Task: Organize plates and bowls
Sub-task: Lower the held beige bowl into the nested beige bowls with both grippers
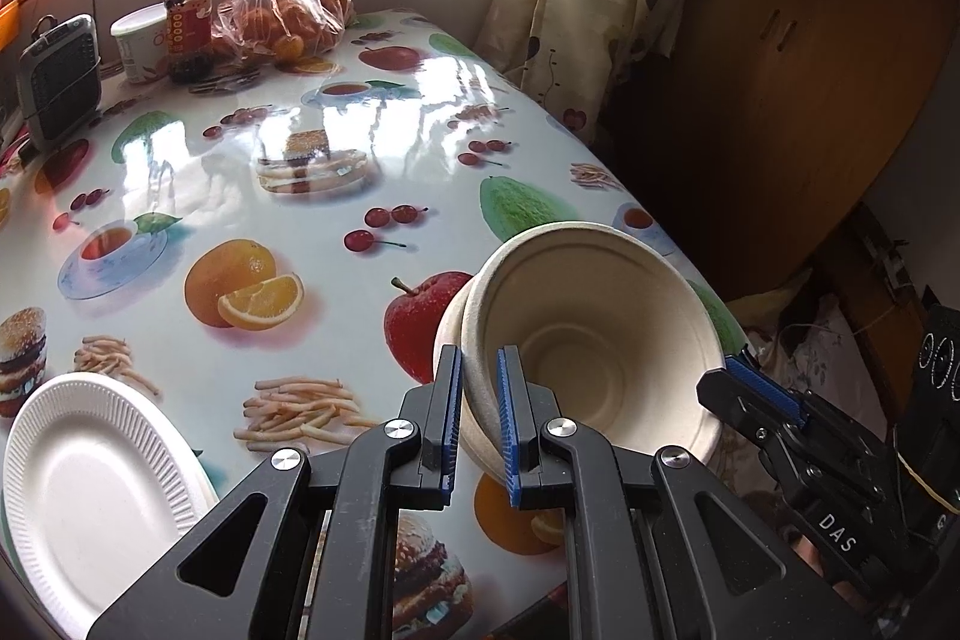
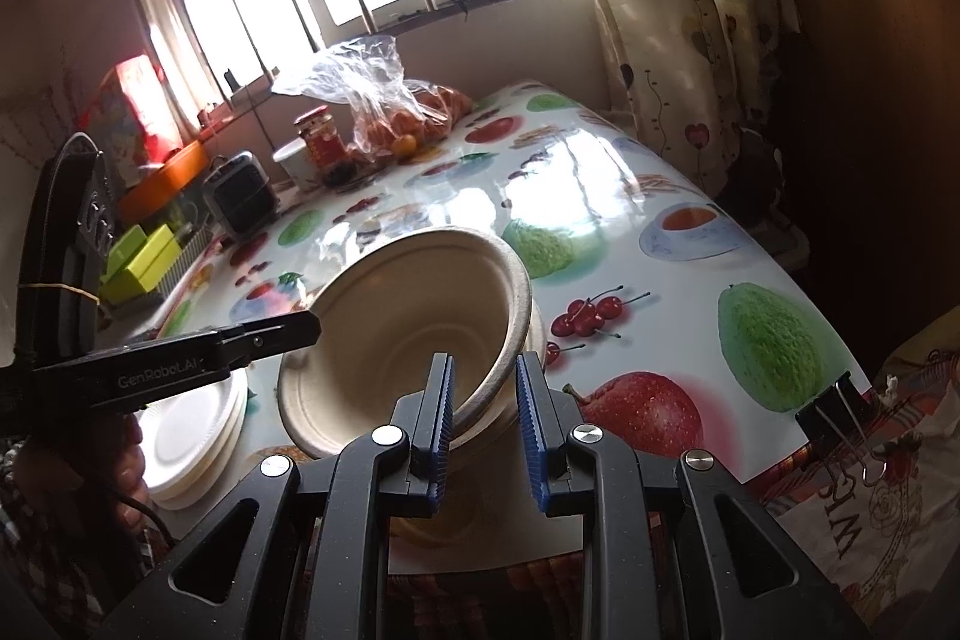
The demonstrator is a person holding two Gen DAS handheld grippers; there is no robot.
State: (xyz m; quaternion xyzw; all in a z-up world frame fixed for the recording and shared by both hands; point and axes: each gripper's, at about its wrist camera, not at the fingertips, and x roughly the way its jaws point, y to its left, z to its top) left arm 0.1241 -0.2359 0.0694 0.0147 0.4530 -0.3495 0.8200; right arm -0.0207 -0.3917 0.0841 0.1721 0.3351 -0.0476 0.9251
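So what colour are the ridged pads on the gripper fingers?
Blue, on black fingers; the left wrist view shows the ridged pads best.
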